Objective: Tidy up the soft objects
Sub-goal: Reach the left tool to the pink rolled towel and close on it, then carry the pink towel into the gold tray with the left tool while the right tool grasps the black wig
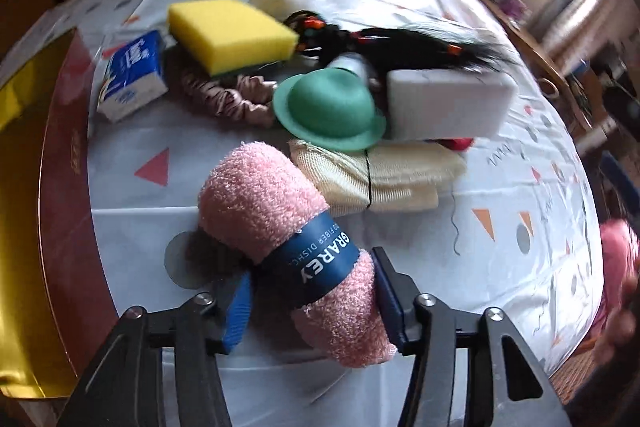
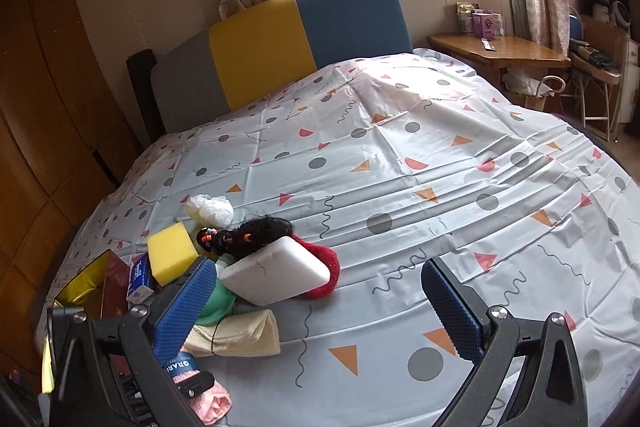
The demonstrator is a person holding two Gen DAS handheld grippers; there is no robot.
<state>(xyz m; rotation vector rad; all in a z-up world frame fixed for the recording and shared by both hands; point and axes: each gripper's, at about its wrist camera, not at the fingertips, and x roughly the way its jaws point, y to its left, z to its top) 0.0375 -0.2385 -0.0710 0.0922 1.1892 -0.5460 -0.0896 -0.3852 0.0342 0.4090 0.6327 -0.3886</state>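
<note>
A pink towel roll (image 1: 260, 195) with a blue paper band lies on the patterned bed sheet (image 1: 500, 187). My left gripper (image 1: 314, 283) straddles it at the band, both blue pads touching its sides. Just beyond lies a pile: a folded cream cloth (image 1: 384, 175), a green felt hat (image 1: 328, 111), a white foam block (image 1: 448, 103), a yellow sponge (image 1: 228, 35), a pink scrunchie (image 1: 236, 99), black hair (image 1: 380, 39) and a tissue pack (image 1: 132, 79). My right gripper (image 2: 320, 269) hovers open over the sheet, right of the pile, with nothing between its fingers.
A red box with a gold lining (image 1: 60, 187) sits at the sheet's left edge, close to the towel. A yellow and blue headboard (image 2: 304, 39) stands at the far end. A wooden table (image 2: 500, 49) stands beside the bed on the right. Bare sheet spreads right of the pile.
</note>
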